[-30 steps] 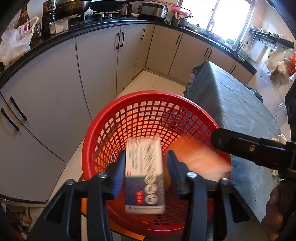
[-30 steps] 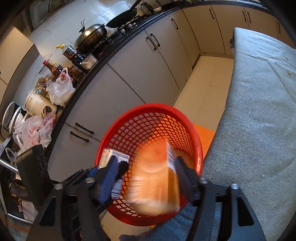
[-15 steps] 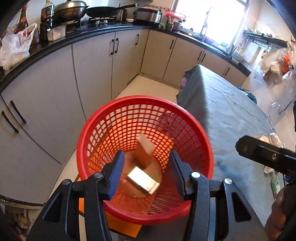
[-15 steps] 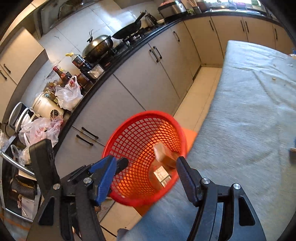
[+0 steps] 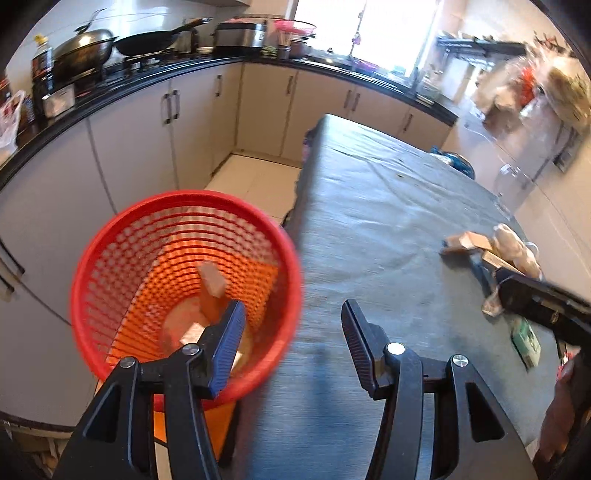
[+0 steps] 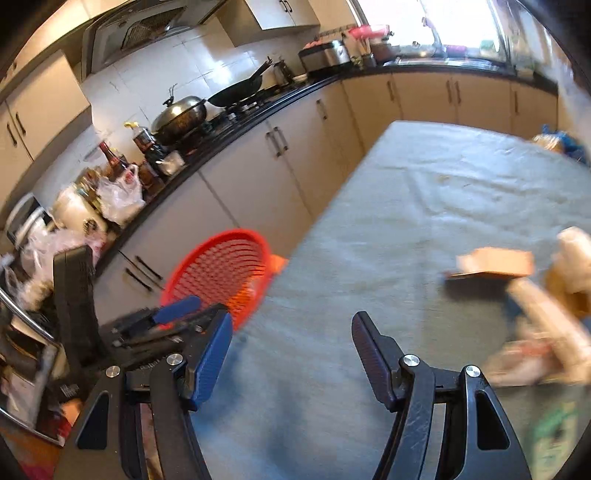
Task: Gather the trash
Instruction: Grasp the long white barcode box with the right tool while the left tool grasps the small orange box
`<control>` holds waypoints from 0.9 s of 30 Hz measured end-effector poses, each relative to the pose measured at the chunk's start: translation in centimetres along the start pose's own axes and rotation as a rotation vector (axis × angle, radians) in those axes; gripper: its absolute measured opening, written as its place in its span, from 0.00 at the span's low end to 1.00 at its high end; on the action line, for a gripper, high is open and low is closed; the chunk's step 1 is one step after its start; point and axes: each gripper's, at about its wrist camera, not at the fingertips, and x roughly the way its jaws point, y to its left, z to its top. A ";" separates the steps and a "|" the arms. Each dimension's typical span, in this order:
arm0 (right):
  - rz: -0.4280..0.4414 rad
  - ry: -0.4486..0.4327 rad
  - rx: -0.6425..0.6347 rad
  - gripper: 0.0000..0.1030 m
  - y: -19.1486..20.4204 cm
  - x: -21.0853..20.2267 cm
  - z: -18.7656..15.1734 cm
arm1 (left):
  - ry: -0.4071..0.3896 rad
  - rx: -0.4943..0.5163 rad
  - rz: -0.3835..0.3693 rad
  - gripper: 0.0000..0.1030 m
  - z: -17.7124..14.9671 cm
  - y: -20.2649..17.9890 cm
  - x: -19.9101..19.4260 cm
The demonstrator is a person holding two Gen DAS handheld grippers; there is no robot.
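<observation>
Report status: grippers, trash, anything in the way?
Left gripper open, empty; right gripper open, empty. Two boxes in red basket. Trash pile on table. Path unobstructed.

Window (image 5: 364,27) glare, motion blur, fisheye edges

Two wrist fisheyes, both aimed forward along spread fingers over the table edge.

The left wrist view is set close above the red basket (image 5: 184,280), looking down along the grey-clothed table (image 5: 369,229) toward the window. The right wrist view is held farther right, facing the counter. Basket (image 6: 221,269), table (image 6: 406,206), cabinets and the scattered trash (image 6: 495,264) are shared.
</observation>
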 end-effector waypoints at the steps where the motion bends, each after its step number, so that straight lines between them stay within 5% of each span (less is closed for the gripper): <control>1: -0.047 -0.015 -0.019 0.70 -1.0 -1.1 0.1 | 0.002 0.014 -0.006 0.51 -0.1 -0.7 0.1; 6: -0.182 0.012 -0.039 0.70 -6.5 -4.4 1.3 | 0.024 0.060 -0.033 0.51 -0.5 -3.5 1.0; 15: -0.318 0.165 -0.085 0.69 -10.6 -1.1 1.4 | 0.065 0.145 -0.065 0.51 -1.6 -7.2 2.4; 20: -0.390 0.215 -0.104 0.54 -11.6 -0.3 0.2 | 0.077 0.164 -0.066 0.52 -2.1 -7.5 2.6; 27: -0.336 0.157 0.088 0.38 -15.6 -3.0 0.0 | 0.092 0.184 -0.078 0.52 -2.0 -8.3 3.1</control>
